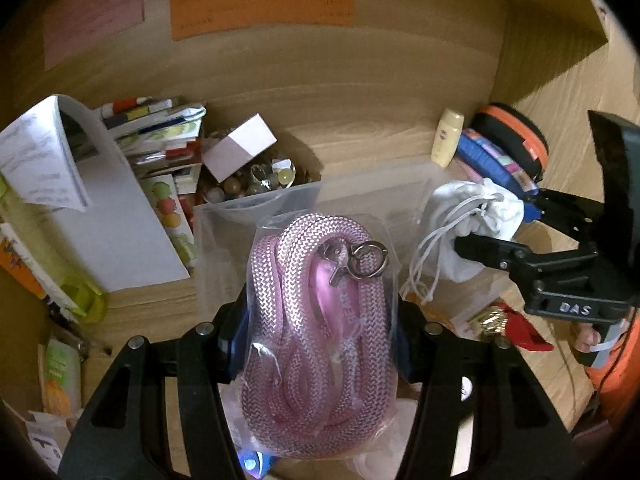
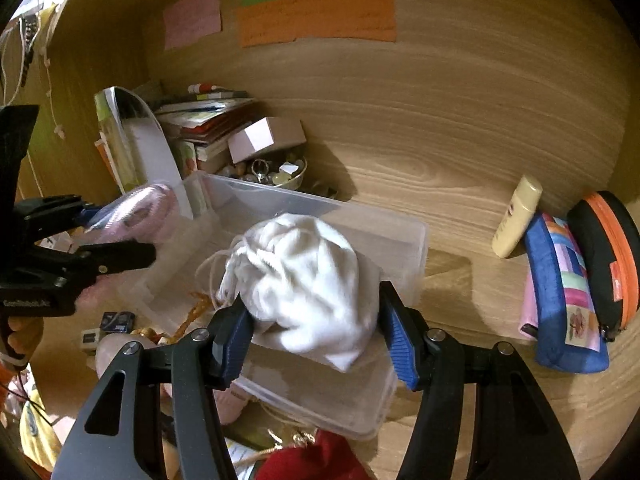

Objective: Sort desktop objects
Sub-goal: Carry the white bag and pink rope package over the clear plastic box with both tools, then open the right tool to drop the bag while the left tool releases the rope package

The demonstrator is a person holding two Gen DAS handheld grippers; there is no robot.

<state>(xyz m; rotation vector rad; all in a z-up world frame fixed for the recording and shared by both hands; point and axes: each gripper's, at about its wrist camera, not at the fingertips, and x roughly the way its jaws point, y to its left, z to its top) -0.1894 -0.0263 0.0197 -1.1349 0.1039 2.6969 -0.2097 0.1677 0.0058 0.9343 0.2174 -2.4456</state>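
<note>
My left gripper (image 1: 320, 344) is shut on a clear bag of coiled pink rope (image 1: 316, 320) with a metal clasp, held over the near edge of a clear plastic bin (image 1: 360, 192). It also shows in the right wrist view (image 2: 136, 212) at the left. My right gripper (image 2: 316, 320) is shut on a white drawstring pouch (image 2: 304, 272) and holds it above the same bin (image 2: 408, 240). The pouch (image 1: 472, 216) hangs right of the rope in the left wrist view.
A stack of books and papers (image 2: 200, 120), a pink box (image 2: 264, 136) on a bowl of beads (image 2: 276, 176) stand at the back left. A cream bottle (image 2: 516, 216), a blue pencil case (image 2: 564, 292) and an orange-black case (image 2: 608, 256) lie right. Red items (image 2: 320, 456) lie near.
</note>
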